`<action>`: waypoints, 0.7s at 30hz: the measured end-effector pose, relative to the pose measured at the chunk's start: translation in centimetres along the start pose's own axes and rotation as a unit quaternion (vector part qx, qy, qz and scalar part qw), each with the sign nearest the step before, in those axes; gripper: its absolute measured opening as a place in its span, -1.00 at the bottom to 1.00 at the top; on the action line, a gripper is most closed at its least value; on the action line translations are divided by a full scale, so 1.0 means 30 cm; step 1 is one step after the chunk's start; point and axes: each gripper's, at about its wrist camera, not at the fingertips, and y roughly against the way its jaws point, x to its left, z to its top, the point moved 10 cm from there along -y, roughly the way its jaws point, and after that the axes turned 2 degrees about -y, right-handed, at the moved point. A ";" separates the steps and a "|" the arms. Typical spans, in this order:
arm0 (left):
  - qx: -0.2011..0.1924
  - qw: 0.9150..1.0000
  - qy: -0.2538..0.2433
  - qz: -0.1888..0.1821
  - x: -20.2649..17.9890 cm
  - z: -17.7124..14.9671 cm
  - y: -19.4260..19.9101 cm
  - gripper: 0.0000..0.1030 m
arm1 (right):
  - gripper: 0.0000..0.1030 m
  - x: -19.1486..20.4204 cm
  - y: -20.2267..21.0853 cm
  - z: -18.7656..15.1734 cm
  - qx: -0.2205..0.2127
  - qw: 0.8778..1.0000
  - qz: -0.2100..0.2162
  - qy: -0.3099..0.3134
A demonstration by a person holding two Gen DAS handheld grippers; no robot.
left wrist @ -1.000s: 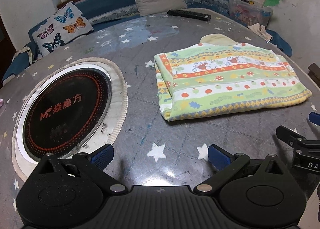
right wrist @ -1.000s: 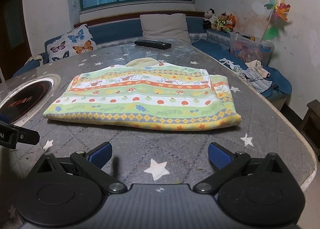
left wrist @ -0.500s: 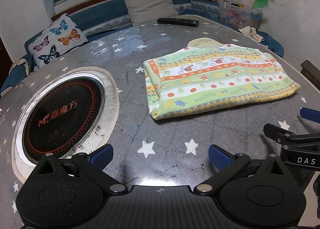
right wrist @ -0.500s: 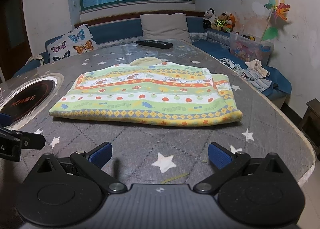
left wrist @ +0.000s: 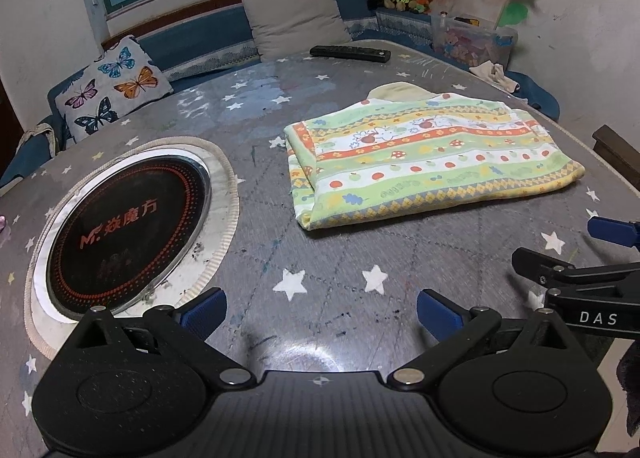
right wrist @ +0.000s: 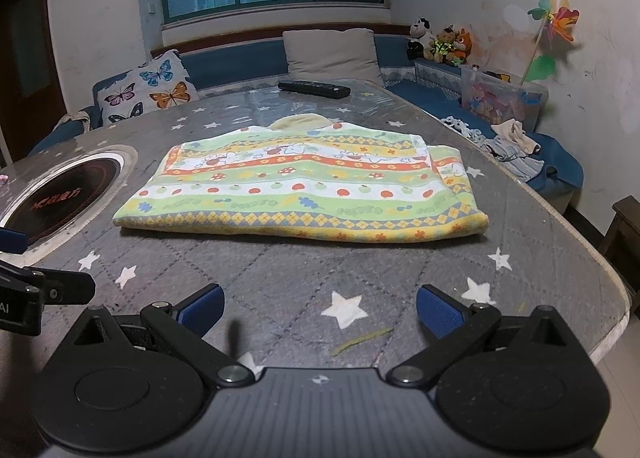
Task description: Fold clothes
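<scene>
— While both grippers hover low over the table (right wrist: 560,258), where's the garment?

— Striped garment (right wrist: 304,185) lies folded flat ahead of me, long axis running left to right. My right gripper (right wrist: 319,308) faces its near long edge squarely; my left gripper (left wrist: 322,308) sits off toward its short end.

— Jaws?

— Both spread wide, holding nothing.

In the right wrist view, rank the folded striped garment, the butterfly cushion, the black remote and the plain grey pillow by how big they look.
Largest to smallest as they look:
1. Folded green-and-yellow striped garment, though it lies nearest the camera.
2. Plain grey pillow and white butterfly-print cushion: too alike to rank.
3. Black remote control.
</scene>
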 end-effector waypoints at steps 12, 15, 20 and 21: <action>-0.013 1.000 0.004 -0.001 0.008 -0.022 0.033 1.00 | 1.00 0.031 0.031 -0.014 -0.003 1.000 0.000 0.002; -0.016 1.000 0.005 -0.001 0.009 -0.029 0.041 1.00 | 1.00 0.038 0.038 -0.015 -0.005 1.000 0.001 0.001; -0.021 1.000 0.004 0.000 0.009 -0.039 0.054 1.00 | 1.00 0.047 0.051 -0.015 -0.009 1.000 0.002 0.001; -0.022 1.000 0.004 0.000 0.009 -0.041 0.057 1.00 | 1.00 0.048 0.053 -0.015 -0.009 1.000 0.002 0.002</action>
